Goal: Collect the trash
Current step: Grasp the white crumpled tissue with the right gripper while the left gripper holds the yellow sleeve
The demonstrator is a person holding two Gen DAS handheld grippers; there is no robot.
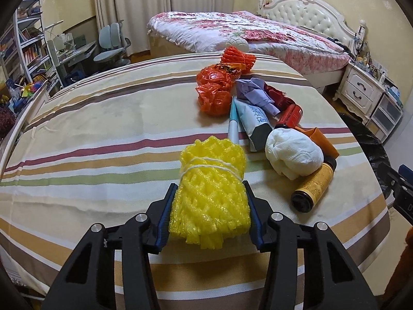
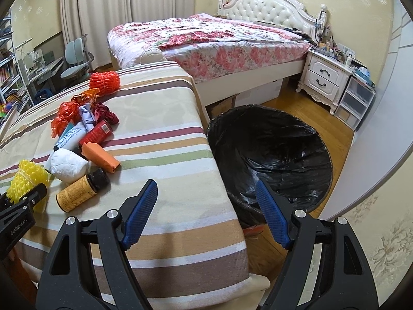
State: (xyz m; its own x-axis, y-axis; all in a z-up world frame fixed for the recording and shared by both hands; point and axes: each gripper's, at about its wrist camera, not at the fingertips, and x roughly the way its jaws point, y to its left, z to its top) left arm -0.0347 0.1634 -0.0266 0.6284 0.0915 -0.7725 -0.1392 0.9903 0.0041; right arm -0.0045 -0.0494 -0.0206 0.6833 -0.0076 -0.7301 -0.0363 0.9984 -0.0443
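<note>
My left gripper [image 1: 209, 193] is shut on a yellow foam net roll [image 1: 210, 193] tied with white string, resting on the striped tablecloth; the roll also shows in the right wrist view [image 2: 27, 178]. A pile of trash lies beyond it: a white tissue wad [image 1: 294, 155], a yellow bottle with a dark cap [image 1: 313, 187], a red can [image 1: 290, 116], a milk powder pack [image 1: 254, 124], orange plastic bags [image 1: 214, 90] and an orange foam net [image 1: 236, 58]. My right gripper [image 2: 206, 193] is open and empty, over the table's right edge beside the black-lined trash bin [image 2: 271, 152].
The striped table [image 2: 160, 118] ends at its right edge by the bin on the wooden floor. A bed [image 2: 206, 38] with a floral cover stands behind. A white nightstand [image 2: 322, 80] and plastic drawers are at the far right. A desk, chair and bookshelf stand at the left.
</note>
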